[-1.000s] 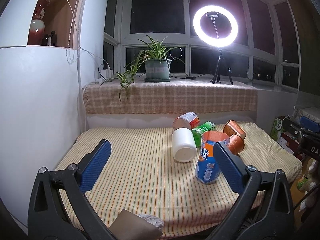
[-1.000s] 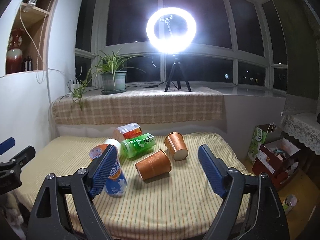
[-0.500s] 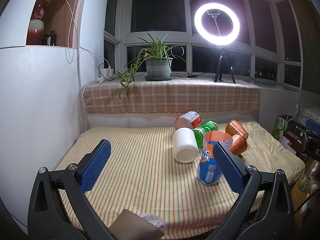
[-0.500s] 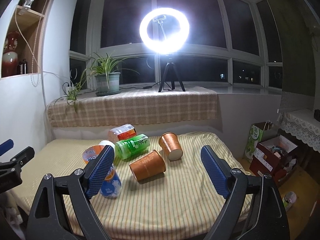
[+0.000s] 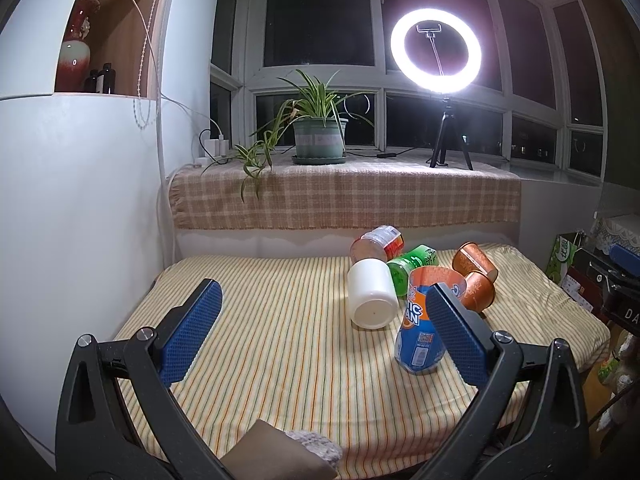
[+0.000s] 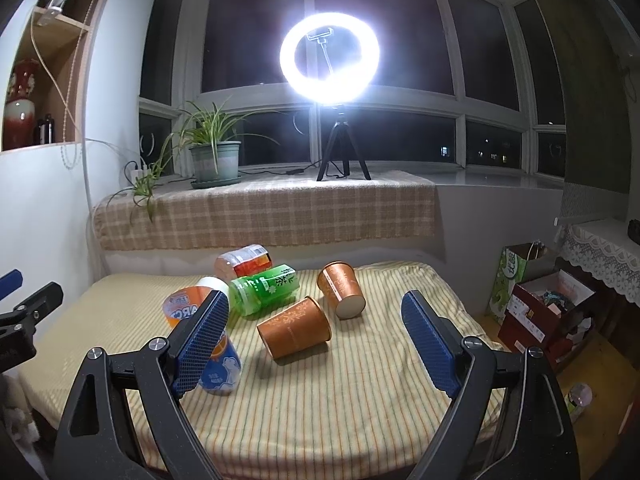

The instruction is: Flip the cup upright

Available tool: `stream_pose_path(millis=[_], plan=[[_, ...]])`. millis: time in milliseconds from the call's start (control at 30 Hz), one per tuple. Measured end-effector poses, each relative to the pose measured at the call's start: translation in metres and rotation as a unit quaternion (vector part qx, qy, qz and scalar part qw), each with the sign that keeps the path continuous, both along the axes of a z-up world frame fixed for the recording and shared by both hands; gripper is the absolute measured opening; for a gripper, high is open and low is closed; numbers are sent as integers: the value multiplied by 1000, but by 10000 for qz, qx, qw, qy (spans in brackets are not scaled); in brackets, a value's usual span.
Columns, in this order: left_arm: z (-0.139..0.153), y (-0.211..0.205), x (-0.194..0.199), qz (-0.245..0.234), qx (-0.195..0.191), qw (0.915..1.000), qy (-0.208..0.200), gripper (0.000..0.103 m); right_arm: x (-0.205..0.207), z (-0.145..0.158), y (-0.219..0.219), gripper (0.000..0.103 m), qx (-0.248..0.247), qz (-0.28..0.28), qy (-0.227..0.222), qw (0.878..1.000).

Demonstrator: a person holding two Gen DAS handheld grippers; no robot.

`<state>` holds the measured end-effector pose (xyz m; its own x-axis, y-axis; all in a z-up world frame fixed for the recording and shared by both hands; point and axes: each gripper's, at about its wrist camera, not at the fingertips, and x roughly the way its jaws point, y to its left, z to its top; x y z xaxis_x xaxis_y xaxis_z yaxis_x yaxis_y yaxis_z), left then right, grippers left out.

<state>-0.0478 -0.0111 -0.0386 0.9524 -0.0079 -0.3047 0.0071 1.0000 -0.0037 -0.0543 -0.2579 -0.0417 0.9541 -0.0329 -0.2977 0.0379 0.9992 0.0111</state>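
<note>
Two orange paper cups lie on their sides on the striped cloth: the near one [image 6: 294,333] and one behind it [image 6: 342,289]; they also show in the left wrist view [image 5: 478,291]. A white cup [image 5: 372,299] lies on its side. A blue and orange cut can [image 5: 424,324] stands upright, mouth up, partly hidden by a finger in each view [image 6: 216,364]. My left gripper [image 5: 320,330] is open and empty above the cloth's near left. My right gripper [image 6: 314,344] is open and empty, short of the near orange cup.
A green bottle [image 6: 266,290] and a red-labelled bottle [image 6: 244,261] lie among the cups. The windowsill behind holds a potted plant [image 5: 320,136] and a ring light [image 5: 436,50]. Boxes [image 6: 548,312] stand on the floor to the right of the table.
Both grippers have drifted slightly; the scene sits a little lower and left in the right wrist view. Both stay open. No object has moved.
</note>
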Motion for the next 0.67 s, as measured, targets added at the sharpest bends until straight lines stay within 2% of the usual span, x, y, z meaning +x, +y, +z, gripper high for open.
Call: stream_pose_path(millis=[667], plan=[[1,3,-1,20,17,10000,-11,103,2,-4,0,88,-7,-34,65,10000]])
